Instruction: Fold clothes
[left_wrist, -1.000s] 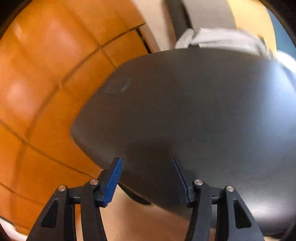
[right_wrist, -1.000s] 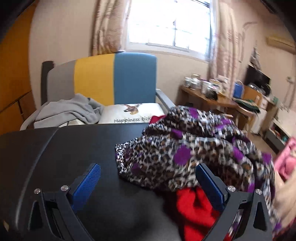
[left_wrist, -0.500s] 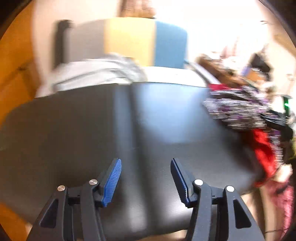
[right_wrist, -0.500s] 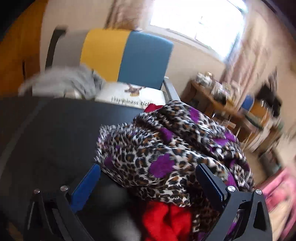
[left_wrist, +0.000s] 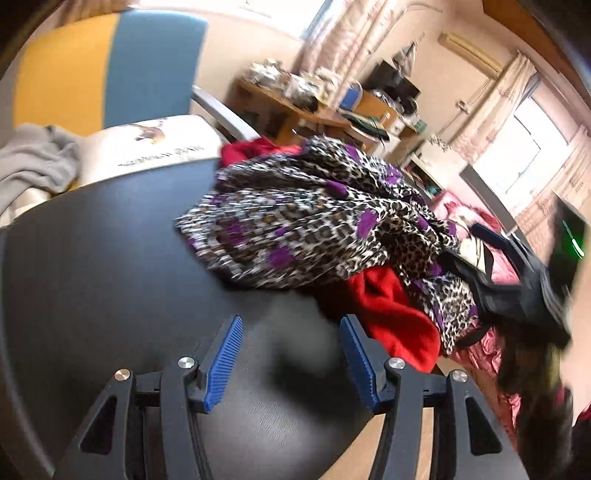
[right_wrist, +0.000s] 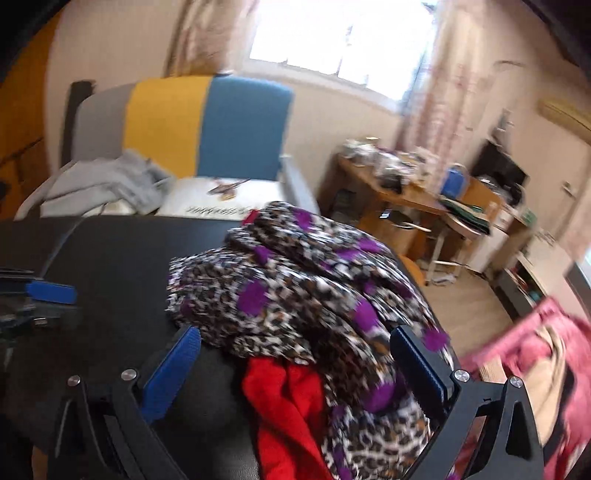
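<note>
Your left gripper (left_wrist: 291, 360) has swung round fast: a second ago it looked at the orange wooden floor and the table edge, now it faces the heap. Jaws about half open, nothing between them, hovering over the bare black round tabletop (left_wrist: 92, 277) just short of the clothes.

The crumpled leopard-print garment with purple spots (left_wrist: 314, 225) lies bunched on the table's right side, on top of a red knit garment (left_wrist: 391, 314) that hangs over the edge.

Your right gripper (right_wrist: 295, 373) has closed in on the pile: jaws wide, straddling leopard and red fabric, not clamped.

Nothing folded yet. Both grippers now line up for a first pick; separate the leopard piece from the red one before spreading.
</note>
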